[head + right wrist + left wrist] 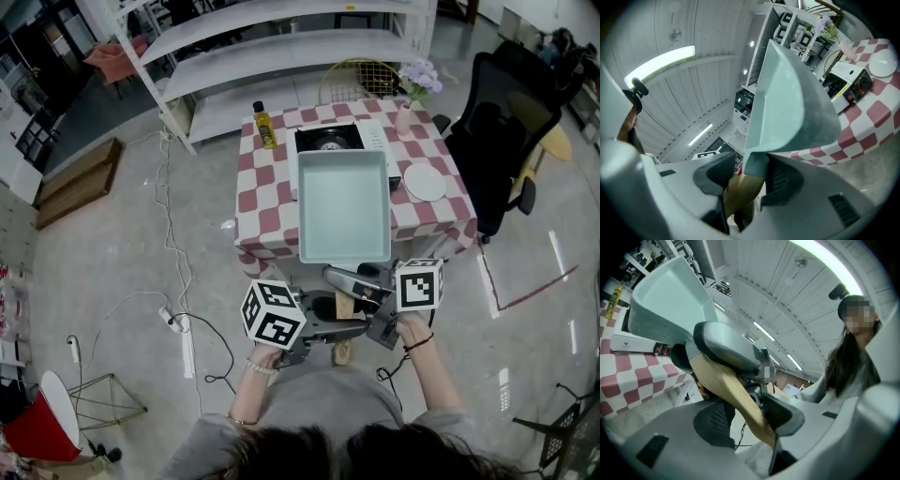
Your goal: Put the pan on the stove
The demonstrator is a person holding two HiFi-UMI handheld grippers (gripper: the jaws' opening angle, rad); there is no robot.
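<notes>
Pale green square pan [343, 206] sits at the centre of the head view, held above the red and white checked worktop [267, 211]. Its far edge covers part of the stove [330, 138] at the upper centre. Its wooden handle [344, 307] points to the lower edge. The left tongs [339, 327] and the right tongs [356, 286] both pinch this handle, one from each side. A white plate [425, 182] lies right of the pan, and a yellow bottle [265, 127] stands at its upper left.

No words or numbers can be read. The stove [637, 344], at the table's [267, 225] far edge, bears a small dark logo. The bottle [265, 127] at its far left corner has a yellow label. Both are too small to read.
</notes>
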